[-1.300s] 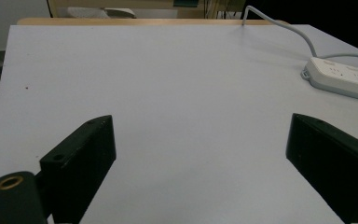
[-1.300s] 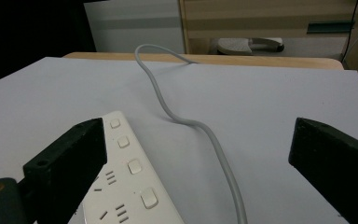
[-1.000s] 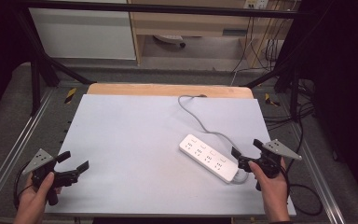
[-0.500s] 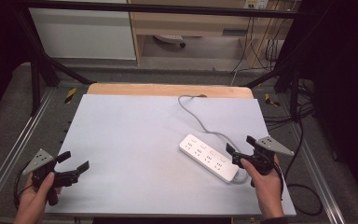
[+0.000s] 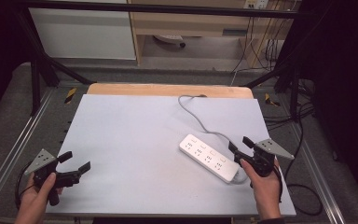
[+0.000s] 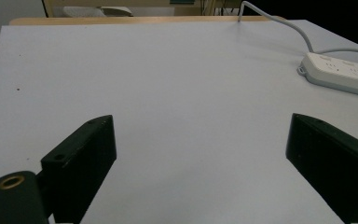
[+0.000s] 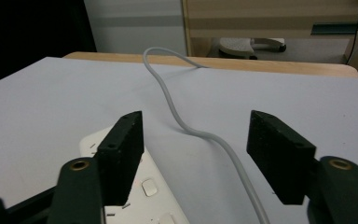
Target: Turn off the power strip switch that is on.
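At the left edge of the grey table (image 5: 135, 126), the left gripper (image 5: 77, 167) rests low in the person's hand, its jaws wide apart with nothing between them; in the left gripper view they frame bare tabletop, with the strip well off to the right.

Right of the middle lies the white power strip (image 5: 208, 157), set at a slant, its far end toward the table's centre and its switch end toward the person's right hand. Its grey cord (image 5: 193, 113) leaves the switch end, loops back beside the strip and runs up over the far wooden edge.

At the right, the right gripper (image 5: 240, 146) sits at the strip's near end. Its jaws have just been closing, yet they stand apart and press on nothing. In the right gripper view the strip's near end (image 7: 142, 196) lies under the left jaw, and the cord (image 7: 200, 133) runs up through the gap between the two.

The step in hand looks like getting hold of the strip by its switch end. As I judge it, the next move calls for lowering the jaws to straddle the strip's body rather than the cord alone, then closing until the pads bite, with the left gripper free to steady the far end.
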